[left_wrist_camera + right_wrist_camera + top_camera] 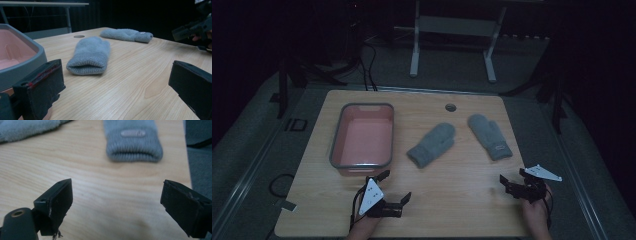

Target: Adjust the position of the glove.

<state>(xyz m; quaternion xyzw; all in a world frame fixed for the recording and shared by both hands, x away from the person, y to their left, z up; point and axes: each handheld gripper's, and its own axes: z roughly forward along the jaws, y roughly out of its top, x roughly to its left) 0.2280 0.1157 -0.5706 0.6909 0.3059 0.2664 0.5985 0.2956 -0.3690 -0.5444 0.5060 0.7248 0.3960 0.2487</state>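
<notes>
Two grey knitted mittens lie flat on the wooden table (462, 190). The left mitten (432, 144) (90, 55) points its cuff toward me; the right mitten (490, 136) (132, 143) has a small label on its cuff. My left gripper (394, 187) (117, 85) rests near the front edge, just in front of the basin, open with nothing between its jaws. My right gripper (513, 176) (117, 200) hovers at the front right, short of the labelled mitten's cuff, and is also open and empty.
A pink basin (339, 135) (25, 65) with a grey rim stands at the left of the table, close to my left gripper. A round cable hole (450, 107) sits near the far edge. Beyond the table stand the white legs of another desk (414, 50).
</notes>
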